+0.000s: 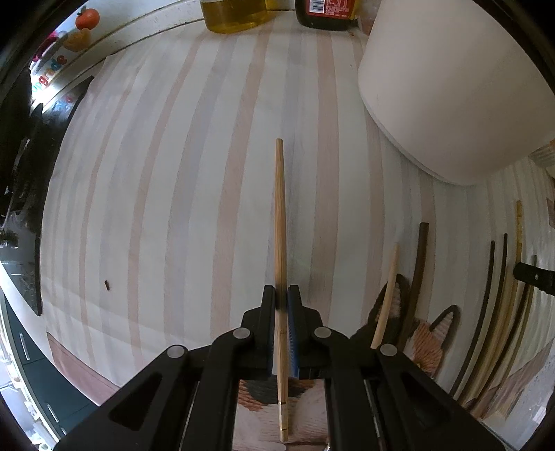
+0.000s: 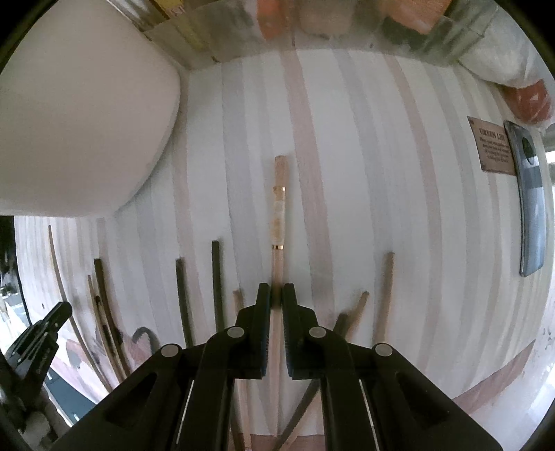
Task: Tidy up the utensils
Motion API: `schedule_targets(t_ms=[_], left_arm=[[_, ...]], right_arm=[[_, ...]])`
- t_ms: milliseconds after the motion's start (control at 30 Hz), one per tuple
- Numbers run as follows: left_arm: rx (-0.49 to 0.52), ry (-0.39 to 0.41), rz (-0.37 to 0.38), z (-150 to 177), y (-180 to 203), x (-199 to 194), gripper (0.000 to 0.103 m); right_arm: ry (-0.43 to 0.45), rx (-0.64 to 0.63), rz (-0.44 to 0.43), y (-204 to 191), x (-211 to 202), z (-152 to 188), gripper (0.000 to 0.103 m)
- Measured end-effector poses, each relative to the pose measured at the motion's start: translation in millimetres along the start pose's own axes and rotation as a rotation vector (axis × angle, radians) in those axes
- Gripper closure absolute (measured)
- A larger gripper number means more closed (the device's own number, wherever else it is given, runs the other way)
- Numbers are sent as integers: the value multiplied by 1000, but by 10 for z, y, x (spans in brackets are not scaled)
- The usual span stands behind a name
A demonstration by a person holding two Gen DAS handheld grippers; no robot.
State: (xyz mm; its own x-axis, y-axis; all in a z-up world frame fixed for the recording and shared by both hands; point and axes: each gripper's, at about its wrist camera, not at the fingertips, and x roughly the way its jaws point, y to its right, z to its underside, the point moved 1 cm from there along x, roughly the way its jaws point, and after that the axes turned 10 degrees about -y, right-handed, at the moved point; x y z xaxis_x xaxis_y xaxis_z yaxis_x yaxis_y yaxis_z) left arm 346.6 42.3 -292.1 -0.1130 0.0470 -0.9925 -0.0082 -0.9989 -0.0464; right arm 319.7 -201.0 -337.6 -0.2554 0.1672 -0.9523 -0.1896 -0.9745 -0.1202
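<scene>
The left gripper point(image 1: 281, 295) is closed on a light bamboo chopstick point(image 1: 280, 222), which runs straight away from the camera and ends above the striped cloth point(image 1: 156, 190). It is plain and tapers toward the far tip, with thin rings near the close end. The right gripper point(image 2: 276, 295) is closed on a pale chopstick with gold rings point(image 2: 278, 215) and a whitish patterned band between them.

Only the left view shows the cat-pattern mat point(image 1: 426, 347) at the near right, where a second light chopstick point(image 1: 385, 298) and several dark chopsticks point(image 1: 418, 277) lie. It also shows an oil bottle point(image 1: 236, 15) and a dark sauce bottle point(image 1: 326, 14) at the far edge. The white container point(image 1: 451, 90) stands at the far right there.

Only the right view shows brown chopsticks point(image 2: 386, 295) at the near right, and a brown sign point(image 2: 492, 145) at the far right. Its heading seems to be "GREEN LIFE"; the small lines are unreadable.
</scene>
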Motion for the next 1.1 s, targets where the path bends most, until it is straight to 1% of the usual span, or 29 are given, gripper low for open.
schedule_targets(t_ms=[33, 133, 167, 233, 300, 433, 567, 633, 700, 767, 867, 933, 1100], left_arm=[[-2, -2, 2, 8, -5, 12, 99], [-1, -3, 4, 29, 8, 55, 99], [-2, -4, 6, 32, 12, 66, 99], [-1, -4, 5, 31, 28, 82, 99], [-2, -5, 3, 27, 50, 106, 99], [-3, -1, 2, 42, 74, 123, 99], [-10, 3, 1, 36, 85, 121, 99], [-7, 18, -2, 56, 75, 59, 99], [-2, 54, -7, 93, 65, -76, 99], [-3, 83, -4, 119, 54, -205, 99], [-6, 145, 5, 159, 38, -473, 99], [-5, 193, 8, 178, 45, -675, 99], [5, 289, 35, 202, 99, -1109, 99]], right_arm=[[0, -3, 1, 24, 0, 12, 96], [-1, 1, -2, 72, 13, -186, 96], [-2, 2, 0, 85, 9, -116, 96], [-1, -3, 11, 112, -11, -133, 95], [3, -9, 20, -18, 20, -159, 95], [13, -7, 27, -152, 77, -128, 96], [30, 2, 22, -168, 78, -92, 96], [62, 1, 13, -148, 49, -29, 97], [93, 14, -1, -110, 28, 40, 97], [143, 29, -32, -69, -62, 149, 97], [230, 42, -70, -37, -257, 330, 97], [293, 37, -78, -45, -407, 444, 97], [411, 32, -102, -47, -756, 654, 97]])
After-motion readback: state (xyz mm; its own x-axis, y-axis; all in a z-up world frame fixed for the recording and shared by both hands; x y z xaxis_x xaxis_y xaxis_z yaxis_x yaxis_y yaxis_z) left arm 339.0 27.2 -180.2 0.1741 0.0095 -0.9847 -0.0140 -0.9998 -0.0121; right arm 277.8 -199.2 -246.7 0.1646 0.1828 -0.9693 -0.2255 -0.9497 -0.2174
